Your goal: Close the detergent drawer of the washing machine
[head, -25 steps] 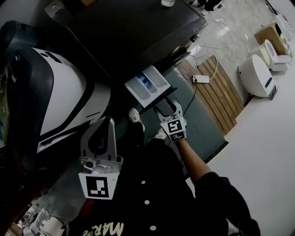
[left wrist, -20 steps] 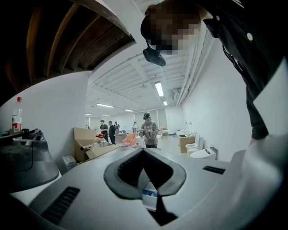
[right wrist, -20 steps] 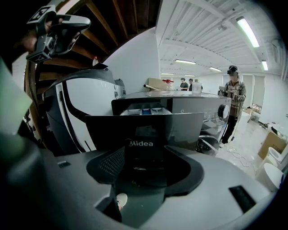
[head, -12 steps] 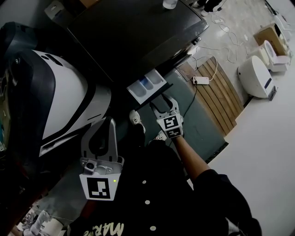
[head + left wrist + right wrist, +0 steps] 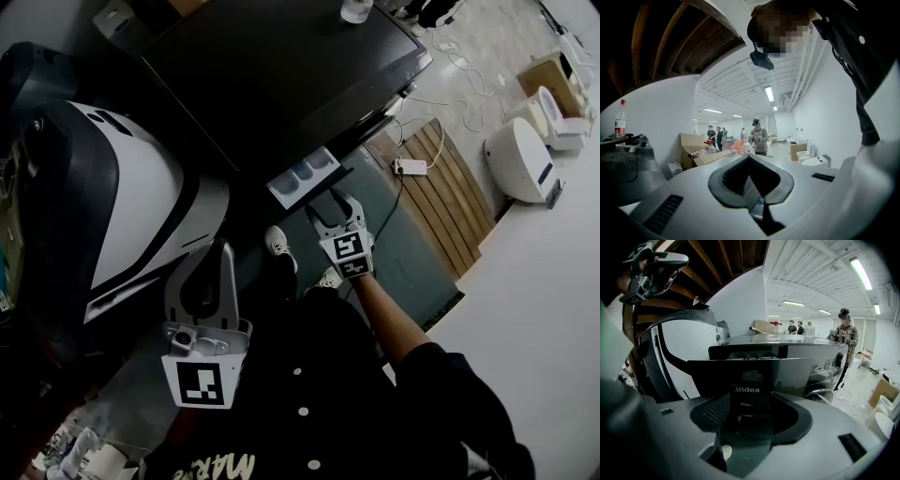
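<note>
Head view, looking steeply down: the drawer (image 5: 302,178) juts from the upper front of a dark, flat-topped washer (image 5: 281,66). It is a pale plastic tray with small compartments, one tinted blue, behind a dark front panel, and only a short length of tray shows. The right claw (image 5: 336,208), pale grey with a black-and-white marker cube, has its two jaws spread, tips just at the drawer's front panel. The left claw (image 5: 214,258) hangs well apart from the washer, lower left, jaws together and empty. A glossy white-and-black rounded machine (image 5: 131,197) stands to the left of the washer, and a slatted wooden platform (image 5: 441,187) lies on the floor to the right. Compared with a second ago, less tray is exposed and the right claw has moved in closer to the washer. Left claw view: the ribbed pads (image 5: 736,173) meet in a closed point with nothing between them, facing a bright white hall. Right claw view: the jaws stand apart and the drawer's smooth dark panel, lettered "Midea", fills the gap between them.
</note>
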Tool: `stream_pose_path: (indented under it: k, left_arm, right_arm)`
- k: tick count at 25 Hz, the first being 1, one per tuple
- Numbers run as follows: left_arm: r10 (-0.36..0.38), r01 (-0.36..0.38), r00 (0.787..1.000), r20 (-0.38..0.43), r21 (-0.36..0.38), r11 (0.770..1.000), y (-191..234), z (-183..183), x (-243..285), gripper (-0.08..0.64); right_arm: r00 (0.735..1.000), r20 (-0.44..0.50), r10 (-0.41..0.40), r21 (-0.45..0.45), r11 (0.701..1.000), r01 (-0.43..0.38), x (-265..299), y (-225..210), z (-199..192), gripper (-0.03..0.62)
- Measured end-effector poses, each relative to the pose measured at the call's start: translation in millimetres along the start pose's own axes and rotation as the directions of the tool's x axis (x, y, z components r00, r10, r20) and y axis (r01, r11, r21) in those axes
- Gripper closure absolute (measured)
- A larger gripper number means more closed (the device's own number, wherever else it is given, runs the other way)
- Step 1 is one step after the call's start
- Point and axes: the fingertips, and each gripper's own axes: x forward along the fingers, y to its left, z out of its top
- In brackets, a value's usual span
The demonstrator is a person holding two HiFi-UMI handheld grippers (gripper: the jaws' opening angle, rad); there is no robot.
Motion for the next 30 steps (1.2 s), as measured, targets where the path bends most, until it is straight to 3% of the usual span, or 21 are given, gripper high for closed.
stream_pose_path:
  k: [30]
  left_arm:
    - [0.024,-0.024,0.999,-0.029,-0.022,0.999,39,-11,12,0.544]
  right_arm:
    - [1.000,0.019,-0.005,0.012,1.000,0.005,45,3,35,0.318]
